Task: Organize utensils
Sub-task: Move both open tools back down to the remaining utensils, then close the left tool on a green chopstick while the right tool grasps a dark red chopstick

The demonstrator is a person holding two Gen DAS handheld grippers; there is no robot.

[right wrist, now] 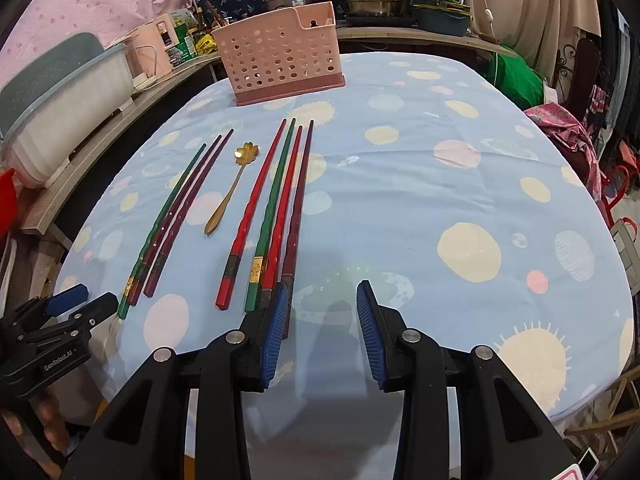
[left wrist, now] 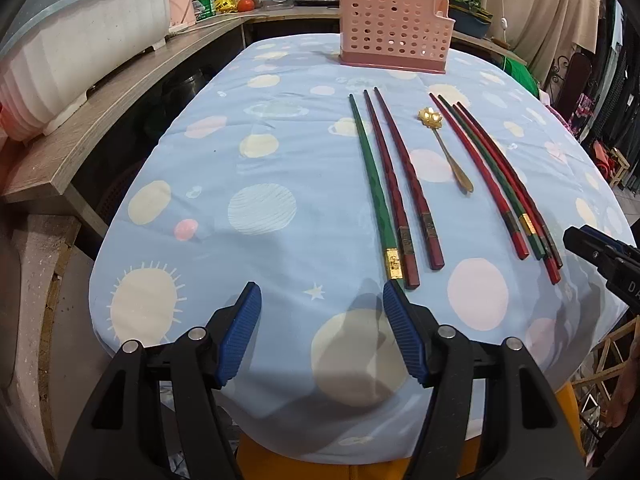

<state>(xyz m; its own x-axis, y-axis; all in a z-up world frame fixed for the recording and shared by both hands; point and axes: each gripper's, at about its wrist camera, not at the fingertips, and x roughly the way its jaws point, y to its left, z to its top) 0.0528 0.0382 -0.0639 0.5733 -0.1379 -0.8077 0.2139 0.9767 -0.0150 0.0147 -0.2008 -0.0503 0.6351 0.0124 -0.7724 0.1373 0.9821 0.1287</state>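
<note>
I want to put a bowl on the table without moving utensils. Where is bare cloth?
Bare cloth lies right of the four chopsticks out to the table edge, and left of the three chopsticks. The strip around the gold spoon is crowded. The cloth before the pink basket is also bare.

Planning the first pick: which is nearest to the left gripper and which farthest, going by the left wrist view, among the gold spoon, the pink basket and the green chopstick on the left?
From the left gripper:
1. Green chopstick, its end just ahead of the right finger.
2. Gold spoon, mid-table, further right.
3. Pink basket, at the table's far edge.
</note>
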